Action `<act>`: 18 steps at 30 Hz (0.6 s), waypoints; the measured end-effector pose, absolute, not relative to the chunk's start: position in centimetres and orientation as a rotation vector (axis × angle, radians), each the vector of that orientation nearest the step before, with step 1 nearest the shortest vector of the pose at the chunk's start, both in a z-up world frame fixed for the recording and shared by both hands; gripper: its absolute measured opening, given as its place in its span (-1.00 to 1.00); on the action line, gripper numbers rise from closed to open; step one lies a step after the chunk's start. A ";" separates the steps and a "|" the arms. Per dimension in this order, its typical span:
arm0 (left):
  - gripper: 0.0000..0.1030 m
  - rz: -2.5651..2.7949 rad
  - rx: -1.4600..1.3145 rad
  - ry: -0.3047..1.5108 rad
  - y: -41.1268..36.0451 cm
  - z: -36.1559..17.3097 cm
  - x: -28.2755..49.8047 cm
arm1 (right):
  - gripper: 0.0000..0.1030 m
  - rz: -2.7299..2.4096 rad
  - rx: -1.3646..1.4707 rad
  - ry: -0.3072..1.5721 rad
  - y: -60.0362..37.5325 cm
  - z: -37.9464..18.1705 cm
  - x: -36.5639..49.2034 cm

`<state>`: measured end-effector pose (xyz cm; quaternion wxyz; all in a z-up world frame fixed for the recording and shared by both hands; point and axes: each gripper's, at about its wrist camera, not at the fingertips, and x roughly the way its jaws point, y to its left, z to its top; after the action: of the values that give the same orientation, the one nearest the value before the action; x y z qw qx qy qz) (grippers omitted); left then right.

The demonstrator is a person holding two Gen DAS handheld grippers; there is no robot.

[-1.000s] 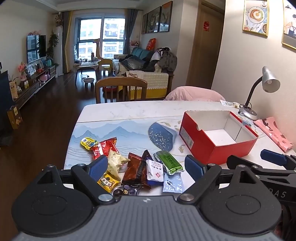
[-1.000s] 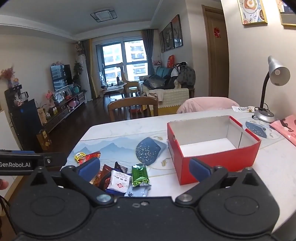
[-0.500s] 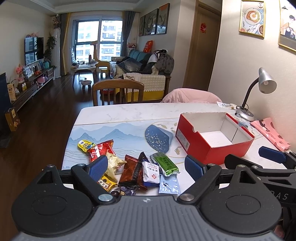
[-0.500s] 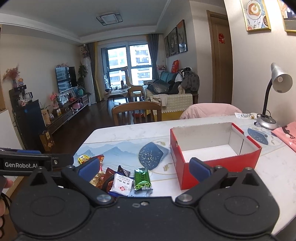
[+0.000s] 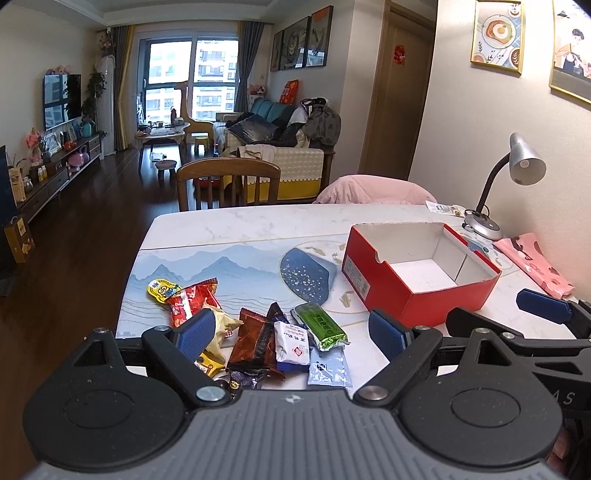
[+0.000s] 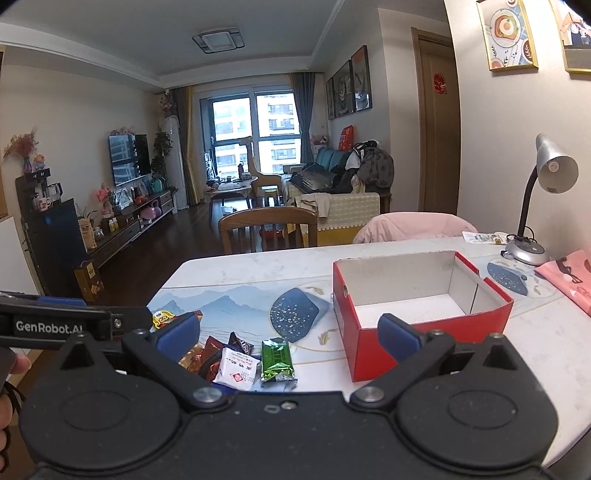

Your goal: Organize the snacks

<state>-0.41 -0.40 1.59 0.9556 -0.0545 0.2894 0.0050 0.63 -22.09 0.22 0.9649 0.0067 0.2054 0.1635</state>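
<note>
Left claw [image 5: 293, 328] is held level above the snack pile [image 5: 258, 332] on the desk [image 5: 258, 221], spread wide, nothing gripped. Right claw [image 6: 288, 332] likewise wide, empty. Red box [image 5: 417, 269] at right is seen empty.

Daylight is coming in through a tall window [image 5: 192, 77] at the far end of a long living room, curtains [image 5: 119, 88] hanging at both sides. Dark wood flooring [image 5: 92, 221] is running back to a low TV console [image 5: 55, 173] along the left wall, a television [image 5: 61, 94] standing above it. A teal sofa [image 5: 273, 110] is carrying what looks like heaped clothing. A wooden chair [image 5: 228, 184] is standing at the marble table's [image 5: 258, 221] far edge. A silver desk lamp [image 5: 513, 177] is sitting at its far right corner, beneath framed pictures [image 5: 496, 35].
</note>
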 end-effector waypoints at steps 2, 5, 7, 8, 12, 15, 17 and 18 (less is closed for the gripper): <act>0.76 0.009 -0.111 0.588 -0.5 1.6 -0.5 | 1.00 0.327 0.011 0.416 -22.1 0.2 0.6; 0.76 0.008 -0.111 0.588 -0.5 1.5 -0.5 | 1.00 0.326 0.012 0.416 -22.1 0.2 0.6; 0.76 0.010 -0.111 0.588 -0.5 1.5 -0.5 | 1.00 0.322 0.011 0.417 -22.1 0.1 0.7; 0.76 0.010 -0.112 0.588 -0.5 1.5 -0.5 | 1.00 0.321 0.011 0.415 -22.1 0.2 0.7; 0.76 0.011 -0.111 0.588 -0.5 1.5 -0.5 | 1.00 0.322 0.008 0.414 -22.1 0.2 0.6; 0.76 0.012 -0.114 0.590 -0.5 1.4 -0.6 | 1.00 0.329 0.011 0.420 -22.1 0.2 0.7; 0.76 0.012 -0.117 0.593 -0.5 1.4 -0.5 | 1.00 0.339 0.015 0.427 -22.1 0.2 0.8; 0.76 0.012 -0.120 0.594 -0.4 1.4 -0.6 | 1.00 0.348 0.016 0.430 -22.2 0.2 0.9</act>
<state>-0.56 -0.43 1.40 0.9545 -0.0589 0.2923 0.0059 0.86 -22.17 0.17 0.9620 0.0078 0.2122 0.1718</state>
